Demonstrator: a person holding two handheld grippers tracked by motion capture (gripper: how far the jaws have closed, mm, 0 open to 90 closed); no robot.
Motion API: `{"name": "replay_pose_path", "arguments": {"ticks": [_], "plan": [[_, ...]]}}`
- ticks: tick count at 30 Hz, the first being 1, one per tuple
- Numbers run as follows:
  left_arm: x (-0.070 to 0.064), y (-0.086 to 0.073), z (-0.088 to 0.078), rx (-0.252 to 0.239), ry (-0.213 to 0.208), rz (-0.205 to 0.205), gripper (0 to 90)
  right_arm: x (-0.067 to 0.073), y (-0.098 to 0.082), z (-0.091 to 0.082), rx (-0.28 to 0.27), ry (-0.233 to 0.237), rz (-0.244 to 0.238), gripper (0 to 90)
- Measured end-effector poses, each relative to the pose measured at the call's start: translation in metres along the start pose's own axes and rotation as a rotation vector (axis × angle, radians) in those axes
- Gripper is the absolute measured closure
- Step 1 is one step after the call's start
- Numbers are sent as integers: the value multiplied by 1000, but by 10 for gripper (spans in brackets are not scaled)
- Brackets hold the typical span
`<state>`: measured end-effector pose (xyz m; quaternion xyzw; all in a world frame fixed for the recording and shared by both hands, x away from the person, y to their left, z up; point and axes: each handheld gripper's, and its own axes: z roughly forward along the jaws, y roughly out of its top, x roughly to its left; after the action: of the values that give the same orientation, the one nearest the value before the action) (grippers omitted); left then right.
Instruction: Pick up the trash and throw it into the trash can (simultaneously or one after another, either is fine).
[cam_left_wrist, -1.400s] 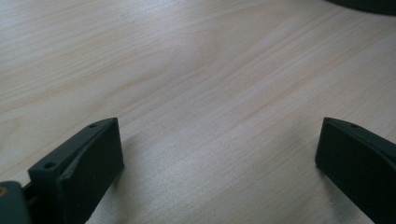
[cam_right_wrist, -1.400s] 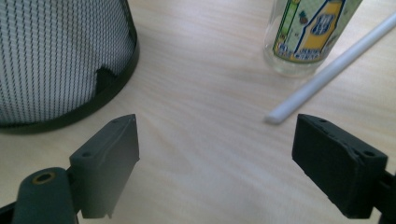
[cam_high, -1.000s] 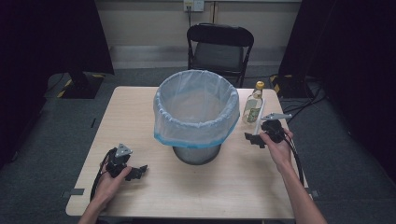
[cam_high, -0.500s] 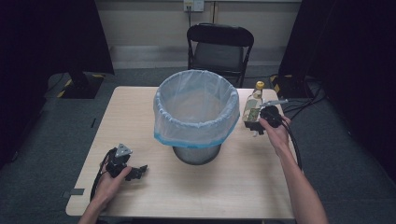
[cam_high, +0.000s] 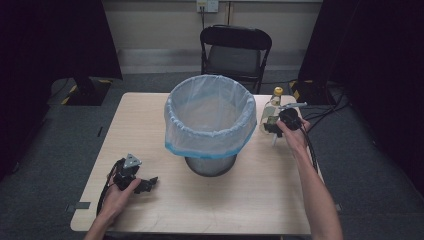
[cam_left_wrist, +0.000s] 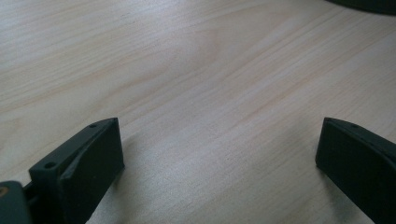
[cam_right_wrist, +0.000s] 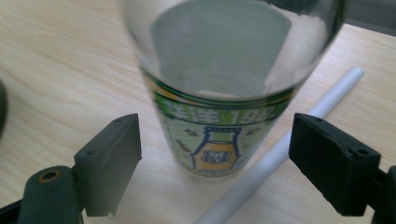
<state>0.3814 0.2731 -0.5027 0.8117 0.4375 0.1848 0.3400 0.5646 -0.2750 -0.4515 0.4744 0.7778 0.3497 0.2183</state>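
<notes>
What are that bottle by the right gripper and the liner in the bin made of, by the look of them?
The bottle looks like clear glass, though clear plastic is possible: you see through its glossy wall, and a printed green and yellow label wraps it. The bin liner seems thin plastic film: translucent, pale blue, wrinkled, folded over the rim. The table shows pale wood grain, perhaps laminate.

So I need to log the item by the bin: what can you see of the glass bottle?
The bottle is clear glass and looks empty, with a yellow cap and a green and yellow label bearing a small bottle picture. It stands upright on the wooden table, right of the lined bin. The right gripper has its jaws open either side of it, not touching. A pale tube lies just behind its base.
</notes>
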Motion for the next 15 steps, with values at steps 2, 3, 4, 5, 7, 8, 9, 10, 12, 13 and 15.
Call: {"name": "replay_pose_path", "arguments": {"ticks": [2, 3, 4, 5, 7, 8, 9, 10, 12, 13, 15], "plan": [[0, 0, 0, 0, 2, -1, 3, -2, -3, 4, -3, 2, 13, 166], [0, 0, 0, 0, 2, 0, 3, -2, -3, 4, -3, 2, 13, 166], [0, 0, 0, 0, 2, 0, 3, -3, -4, 6, -8, 9, 11, 165], [0, 0, 0, 0, 0, 0, 3, -3, -4, 9, -10, 12, 8, 166], [0, 0, 0, 0, 0, 0, 3, -2, -5, 12, -23, 18, 14, 166], [0, 0, 0, 0, 0, 0, 3, -3, -6, 13, -30, 16, 15, 169], [0, 0, 0, -1, 1, 0, 3, -3, -6, 15, -33, 19, 21, 171], [0, 0, 0, 0, 1, 0, 3, -3, -6, 16, -36, 24, 24, 175], [0, 0, 0, 0, 1, 0, 3, -3, -7, 19, -53, 24, 27, 186], [0, 0, 0, 0, 1, 0, 3, -3, -7, 19, -57, 23, 26, 190], [0, 0, 0, 0, 1, 0, 3, -3, -7, 20, -67, 14, 23, 206]]}}
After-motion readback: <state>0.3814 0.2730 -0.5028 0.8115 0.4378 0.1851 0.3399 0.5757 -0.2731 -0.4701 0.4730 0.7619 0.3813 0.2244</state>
